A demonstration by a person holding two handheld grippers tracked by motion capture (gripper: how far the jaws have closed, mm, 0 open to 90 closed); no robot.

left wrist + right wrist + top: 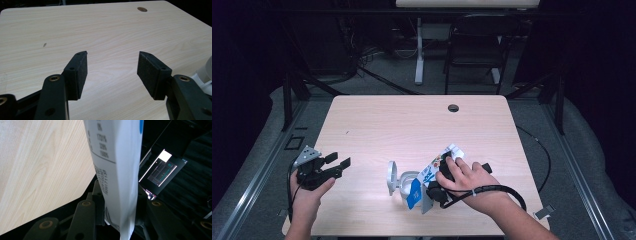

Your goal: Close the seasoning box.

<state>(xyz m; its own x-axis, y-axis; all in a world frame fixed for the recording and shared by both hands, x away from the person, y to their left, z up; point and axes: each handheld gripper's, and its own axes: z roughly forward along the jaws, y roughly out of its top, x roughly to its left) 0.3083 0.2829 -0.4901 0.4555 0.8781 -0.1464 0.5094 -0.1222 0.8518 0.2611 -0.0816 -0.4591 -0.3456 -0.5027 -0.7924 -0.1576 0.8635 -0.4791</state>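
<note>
Right gripper (438, 186) clamps the tilted carton (432, 172) between its jaws.

A light wooden table (412, 125) takes up the middle of the high view, with a small round hole (453, 108) near its far edge, right of centre. A tiny dark speck (44, 45) marks the wood at the left of the left gripper view. At the top of the high view, a dark folding chair (474, 47) stands on the grey floor beside a white post (419, 50). A lit screen (161, 170) glows at the right of the right gripper view.
</note>
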